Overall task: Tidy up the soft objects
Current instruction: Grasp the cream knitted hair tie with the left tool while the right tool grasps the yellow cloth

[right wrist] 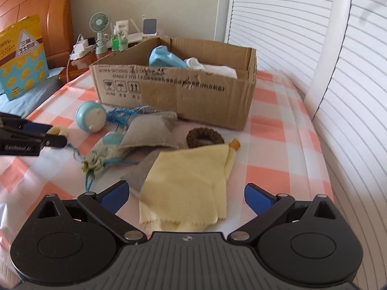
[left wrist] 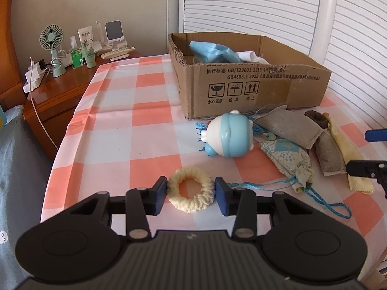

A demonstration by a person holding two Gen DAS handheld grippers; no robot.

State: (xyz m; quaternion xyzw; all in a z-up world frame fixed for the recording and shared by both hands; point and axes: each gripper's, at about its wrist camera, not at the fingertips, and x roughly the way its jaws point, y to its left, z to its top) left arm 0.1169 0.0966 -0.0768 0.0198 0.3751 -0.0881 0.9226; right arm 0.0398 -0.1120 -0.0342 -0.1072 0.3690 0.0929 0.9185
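A cream knitted scrunchie (left wrist: 191, 189) lies on the checked cloth between the pads of my left gripper (left wrist: 191, 193); the pads touch its sides. My right gripper (right wrist: 186, 195) is open wide, with a yellow cloth (right wrist: 191, 183) lying between its fingers. A cardboard box (left wrist: 254, 84) stands behind and holds blue and white fabric; it also shows in the right wrist view (right wrist: 193, 91). In front of it lie a blue-and-white toy (left wrist: 227, 134), grey pouches (left wrist: 290, 125), a patterned drawstring bag (left wrist: 287, 157) and a brown scrunchie (right wrist: 204, 137).
A wooden nightstand (left wrist: 60, 89) at the left carries a small fan (left wrist: 52, 36), bottles and a charger. A white louvred panel (left wrist: 266, 4) stands behind the box. A yellow-blue packet (right wrist: 21, 58) leans at the left by the headboard.
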